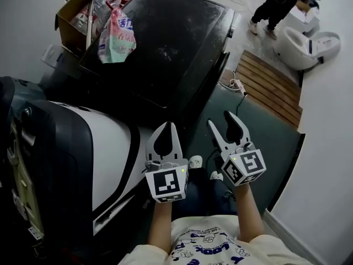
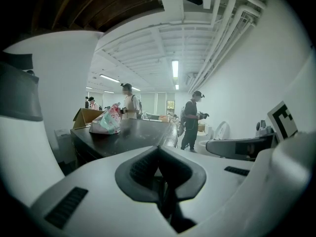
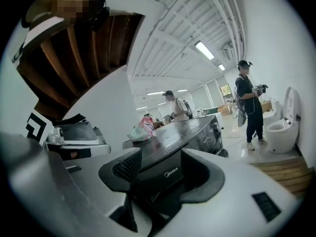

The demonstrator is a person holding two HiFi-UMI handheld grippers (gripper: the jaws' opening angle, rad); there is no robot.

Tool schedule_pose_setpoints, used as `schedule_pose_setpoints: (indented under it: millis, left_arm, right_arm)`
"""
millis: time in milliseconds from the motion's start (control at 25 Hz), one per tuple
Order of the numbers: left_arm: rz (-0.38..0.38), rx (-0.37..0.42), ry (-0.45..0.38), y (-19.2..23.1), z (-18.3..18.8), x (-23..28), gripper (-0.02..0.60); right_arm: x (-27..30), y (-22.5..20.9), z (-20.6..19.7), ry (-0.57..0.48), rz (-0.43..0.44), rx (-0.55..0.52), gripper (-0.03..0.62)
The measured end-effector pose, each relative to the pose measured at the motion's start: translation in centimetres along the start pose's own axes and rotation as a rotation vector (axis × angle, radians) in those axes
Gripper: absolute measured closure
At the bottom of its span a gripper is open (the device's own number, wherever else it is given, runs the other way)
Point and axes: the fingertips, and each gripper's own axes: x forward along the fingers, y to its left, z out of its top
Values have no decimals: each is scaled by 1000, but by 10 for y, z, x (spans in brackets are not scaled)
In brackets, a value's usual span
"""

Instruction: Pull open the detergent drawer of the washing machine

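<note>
The black washing machine (image 1: 165,43) stands ahead of me, its flat dusty top facing up. In the right gripper view its dark front with a white brand mark (image 3: 172,174) shows between the jaws. I cannot make out the detergent drawer in any view. A pink and green detergent pouch (image 1: 116,35) lies on the far left of the top. My left gripper (image 1: 164,128) hangs short of the machine's near corner, pads together, nothing in them. My right gripper (image 1: 222,123) is beside it on the right, jaws apart and empty, over the dark floor.
A cardboard box (image 1: 77,15) sits behind the pouch. A white and black appliance (image 1: 105,148) fills the left. A slatted wooden platform (image 1: 270,87), a power strip (image 1: 238,86) and a white toilet (image 1: 306,46) lie to the right. People stand beyond the machine (image 2: 191,120).
</note>
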Motion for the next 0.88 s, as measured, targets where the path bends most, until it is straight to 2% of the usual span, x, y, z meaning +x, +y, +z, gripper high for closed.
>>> schedule_pose_setpoints:
  millis: [160,400,680,880]
  left_arm:
    - [2,-15,-14,-3,-9,5,568]
    - [32,-36,-21,-5,-24,12,568]
    - [46,-58,-13,-14,-46,20,568]
    - [55,-97,-26,-18,-59,26,568]
  right_arm:
    - [9,0,-18,21,50,57,347]
    - [21,-1,-39,13,163,213,349]
    - [36,-6,-59,-14,269,430,348]
    - [47,-15,-70,-43,325,624,349]
